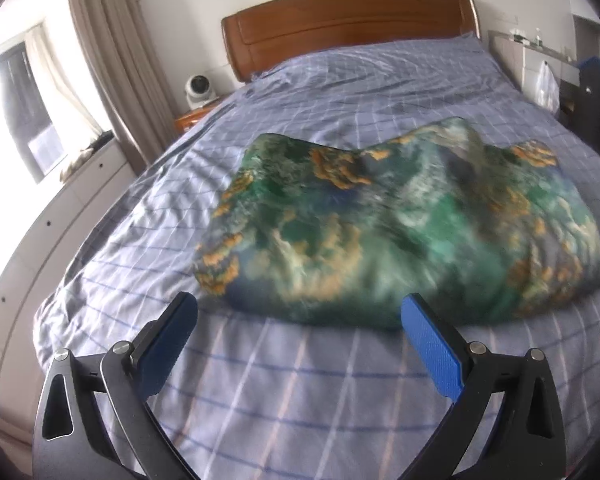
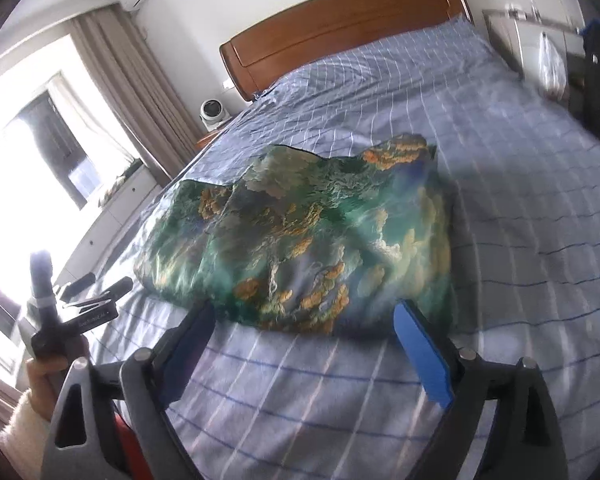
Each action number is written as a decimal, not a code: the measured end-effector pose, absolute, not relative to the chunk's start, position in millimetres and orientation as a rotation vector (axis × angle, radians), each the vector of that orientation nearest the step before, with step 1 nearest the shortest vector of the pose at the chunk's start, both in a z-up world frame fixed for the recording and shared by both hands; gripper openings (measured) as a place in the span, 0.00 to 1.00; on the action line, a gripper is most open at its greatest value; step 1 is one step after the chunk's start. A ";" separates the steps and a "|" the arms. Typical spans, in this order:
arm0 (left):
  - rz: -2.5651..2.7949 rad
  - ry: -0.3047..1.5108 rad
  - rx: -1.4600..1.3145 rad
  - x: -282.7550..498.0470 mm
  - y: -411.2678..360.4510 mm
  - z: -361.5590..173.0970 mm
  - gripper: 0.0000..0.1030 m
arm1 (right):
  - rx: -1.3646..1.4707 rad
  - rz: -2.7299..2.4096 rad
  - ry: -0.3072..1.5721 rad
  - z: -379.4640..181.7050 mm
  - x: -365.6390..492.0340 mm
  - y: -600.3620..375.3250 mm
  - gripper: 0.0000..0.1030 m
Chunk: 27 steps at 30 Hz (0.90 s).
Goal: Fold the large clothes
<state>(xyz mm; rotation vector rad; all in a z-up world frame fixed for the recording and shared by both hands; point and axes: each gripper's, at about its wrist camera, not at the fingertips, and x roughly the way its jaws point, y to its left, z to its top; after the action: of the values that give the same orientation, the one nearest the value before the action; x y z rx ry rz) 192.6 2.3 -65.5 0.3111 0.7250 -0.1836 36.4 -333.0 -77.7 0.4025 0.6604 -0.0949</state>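
Note:
A large green, blue and orange patterned garment lies folded in a loose heap on the bed. In the left wrist view my left gripper hovers just short of its near edge, jaws open, nothing between the blue pads. In the right wrist view the garment lies ahead of my right gripper, which is open and empty near the cloth's front edge. The left gripper also shows there at the far left, held by a hand in a white sleeve.
The bed is covered by a pale blue checked sheet and has a wooden headboard. At the left are a window with curtains, a white cabinet and a small white camera on a nightstand. Furniture stands at the right.

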 end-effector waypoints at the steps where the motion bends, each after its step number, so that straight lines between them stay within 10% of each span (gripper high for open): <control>1: -0.186 0.725 0.313 186.9 0.8 -63.1 0.99 | 0.381 -0.107 0.647 -73.1 28.3 -329.4 0.89; 27: -0.171 0.647 0.304 118.8 14.0 -23.0 0.99 | 0.161 -0.205 0.548 -36.2 -44.4 -260.2 0.96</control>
<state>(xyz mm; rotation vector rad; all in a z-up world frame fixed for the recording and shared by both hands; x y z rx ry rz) 118.8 14.0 -23.0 0.3041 0.6475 -0.1708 -44.4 -260.2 -36.2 0.1612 0.5480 -0.2053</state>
